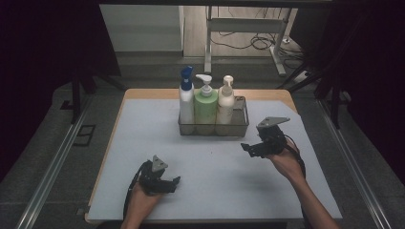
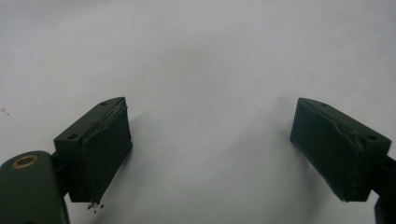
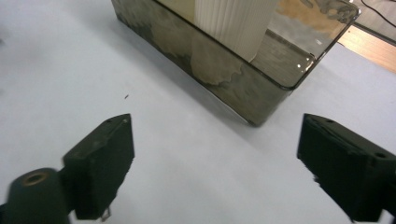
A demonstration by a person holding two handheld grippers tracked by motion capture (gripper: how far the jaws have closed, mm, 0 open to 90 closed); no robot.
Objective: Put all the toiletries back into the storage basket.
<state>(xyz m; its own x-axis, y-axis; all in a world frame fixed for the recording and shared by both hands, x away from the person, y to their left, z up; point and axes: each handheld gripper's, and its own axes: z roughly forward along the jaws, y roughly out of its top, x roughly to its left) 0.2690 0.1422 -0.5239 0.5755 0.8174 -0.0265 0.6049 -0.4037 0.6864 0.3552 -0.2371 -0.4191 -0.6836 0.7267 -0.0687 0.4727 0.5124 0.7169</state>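
A dark see-through tray (image 1: 241, 125) stands at the back middle of the white mat. It holds a white bottle with a blue spray cap (image 1: 186, 102), a green pump bottle (image 1: 206, 107) and a cream pump bottle (image 1: 225, 102). My right gripper (image 1: 249, 149) hovers just in front of the tray's right end, pointing left, open with nothing between its jaws. In the right gripper view the right gripper (image 3: 215, 163) looks at the tray's corner (image 3: 243, 88) and the ribbed cream bottle (image 3: 233, 23). My left gripper (image 1: 173, 183) rests low near the front edge. The left gripper (image 2: 212, 149) is open over bare mat.
The white mat (image 1: 210, 191) covers a wooden table whose edge (image 1: 153, 93) shows at the back. Metal rails (image 1: 57, 162) run along both sides. A white table frame (image 1: 248, 28) and cables lie on the floor beyond.
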